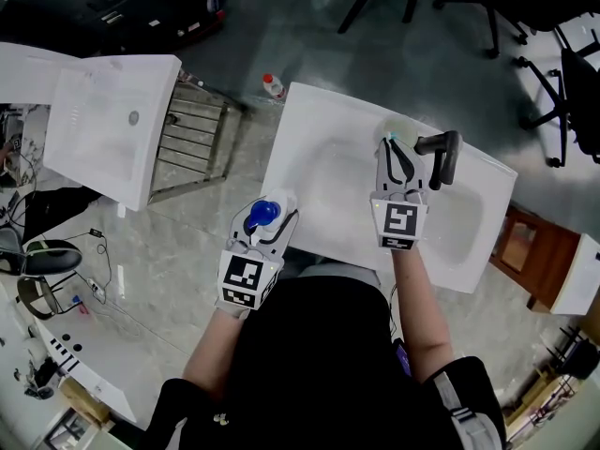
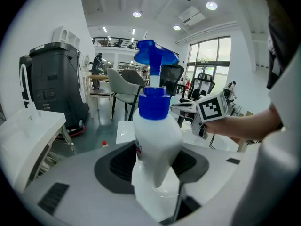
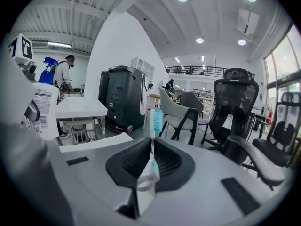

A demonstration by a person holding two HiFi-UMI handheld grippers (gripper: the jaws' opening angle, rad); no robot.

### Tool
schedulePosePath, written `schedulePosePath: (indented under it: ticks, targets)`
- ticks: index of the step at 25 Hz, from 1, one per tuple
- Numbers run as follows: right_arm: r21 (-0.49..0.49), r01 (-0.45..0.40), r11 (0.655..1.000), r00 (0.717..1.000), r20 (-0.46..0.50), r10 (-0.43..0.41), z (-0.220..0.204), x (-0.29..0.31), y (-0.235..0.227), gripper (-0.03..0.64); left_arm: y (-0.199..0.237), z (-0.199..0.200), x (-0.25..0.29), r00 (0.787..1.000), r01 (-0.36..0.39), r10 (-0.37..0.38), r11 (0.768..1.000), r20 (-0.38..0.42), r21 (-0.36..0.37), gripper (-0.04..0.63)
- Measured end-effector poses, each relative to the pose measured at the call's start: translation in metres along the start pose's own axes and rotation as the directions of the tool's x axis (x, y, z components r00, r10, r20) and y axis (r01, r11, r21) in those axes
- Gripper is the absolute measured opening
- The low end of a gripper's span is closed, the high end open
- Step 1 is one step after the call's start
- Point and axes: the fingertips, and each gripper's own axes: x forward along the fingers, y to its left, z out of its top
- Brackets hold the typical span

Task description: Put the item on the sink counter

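A white spray bottle (image 2: 155, 145) with a blue trigger head (image 1: 262, 214) stands upright in my left gripper (image 1: 265, 223), which is shut on its body near the front left corner of the white sink counter (image 1: 300, 125). My right gripper (image 1: 397, 162) is shut on a thin white and teal toothbrush (image 3: 151, 149), held over the basin beside the black faucet (image 1: 443, 155). In the right gripper view the brush head (image 3: 155, 120) points up between the jaws. The left gripper (image 3: 23, 51) with the bottle also shows at that view's far left.
A second white sink unit (image 1: 108, 125) sits on a metal rack (image 1: 192, 139) to the left. A small red-capped bottle (image 1: 272, 85) lies on the floor behind the counter. Office chairs (image 1: 572, 73) stand at the far right, a wooden stool (image 1: 525, 247) beside the counter.
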Motion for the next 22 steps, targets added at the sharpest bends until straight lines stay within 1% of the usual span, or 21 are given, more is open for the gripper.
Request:
schedulePosePath:
  ticks: [5,7,13,22]
  targets:
    - [-0.080,0.018,0.997,0.999,-0.027,-0.020,-0.005,0.002,0.002,0.043,0.002,-0.001,-0.001,1.000,-0.002,0.002,1.000,0.001,-0.004,0.221]
    - [-0.097,0.026,0.995,0.998,-0.046,-0.031,-0.009,0.004,0.001,0.043,0.002,0.000,0.000,1.000,0.000,0.000,1.000,0.002,-0.007,0.221]
    - [-0.058,0.044,0.997,0.993,-0.108,-0.050,-0.023,0.008,-0.008,0.043,0.001,0.002,0.000,1.000,0.006,-0.006,1.000,0.002,-0.002,0.221]
    - [-0.027,0.058,0.998,0.994,-0.094,-0.061,-0.017,-0.008,-0.009,0.044,-0.004,0.001,0.000,1.000,0.012,-0.012,1.000,0.009,0.002,0.221]
